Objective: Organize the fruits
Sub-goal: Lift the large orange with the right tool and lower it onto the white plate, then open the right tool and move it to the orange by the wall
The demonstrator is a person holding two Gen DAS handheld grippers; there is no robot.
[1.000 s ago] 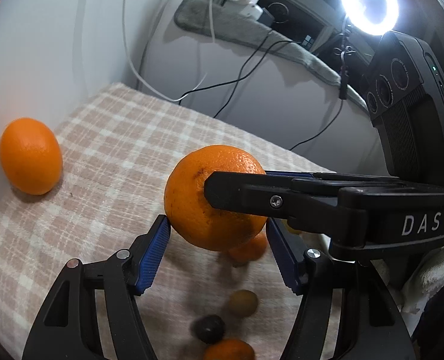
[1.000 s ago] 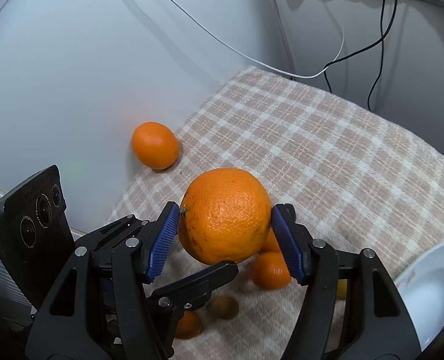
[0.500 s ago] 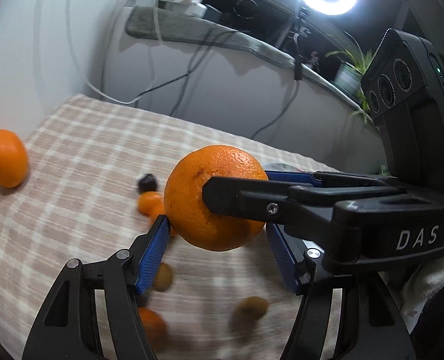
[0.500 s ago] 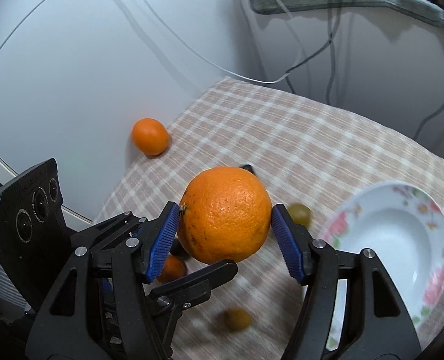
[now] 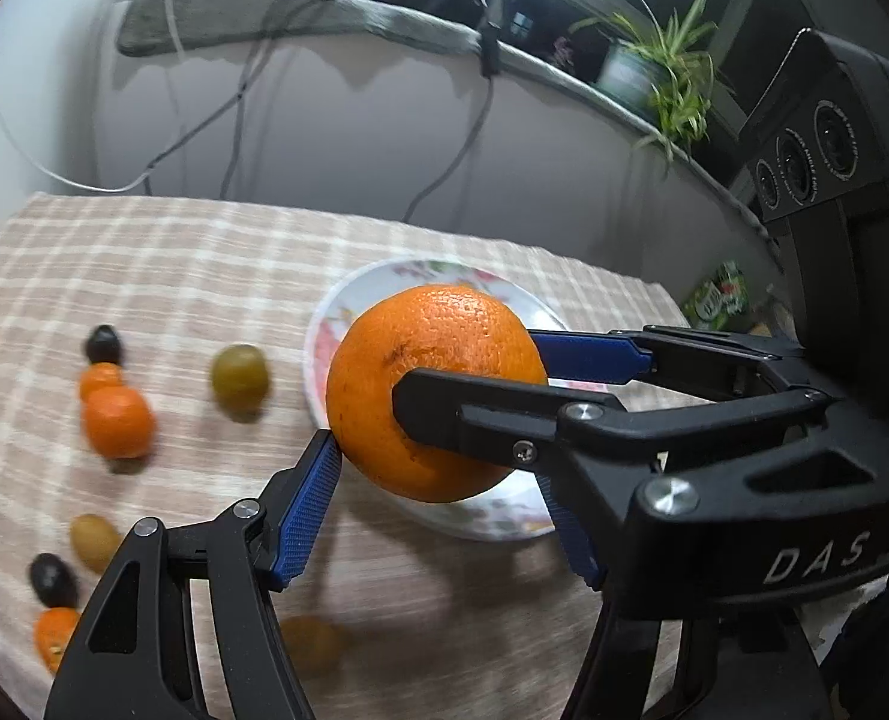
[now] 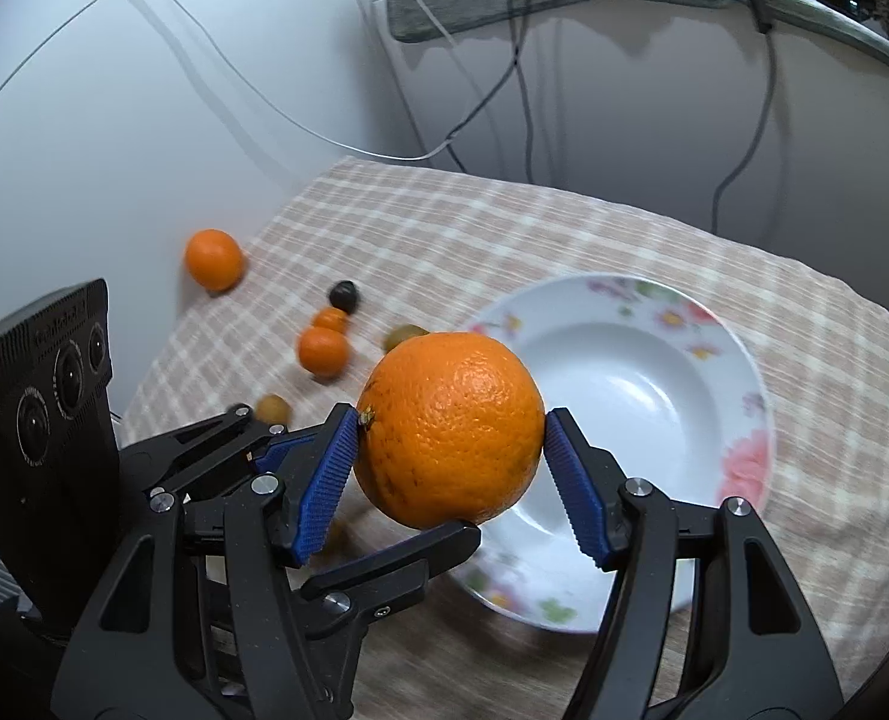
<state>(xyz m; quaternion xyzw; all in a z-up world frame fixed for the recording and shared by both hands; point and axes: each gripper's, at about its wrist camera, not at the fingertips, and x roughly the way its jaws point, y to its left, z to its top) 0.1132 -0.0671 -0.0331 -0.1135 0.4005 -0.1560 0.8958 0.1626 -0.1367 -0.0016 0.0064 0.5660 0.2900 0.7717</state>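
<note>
A large orange (image 6: 450, 429) is held in the air between the blue pads of both grippers at once. My right gripper (image 6: 453, 468) is shut on its sides. My left gripper (image 5: 438, 492) also grips the large orange (image 5: 435, 396) from below and behind, crossing the right one. The orange hangs over the near-left rim of a white floral bowl (image 6: 636, 384), also visible in the left wrist view (image 5: 384, 294). The bowl is empty.
On the checked cloth left of the bowl lie small fruits: two small oranges (image 6: 323, 351), a dark one (image 6: 344, 295), greenish ones (image 6: 273, 407) and a bigger orange (image 6: 213, 258) by the white wall. Cables hang down the back wall.
Both grippers have carried the large orange to the right, from over the small fruits to the bowl's edge. The bowl has come fully into view. The grip is unchanged.
</note>
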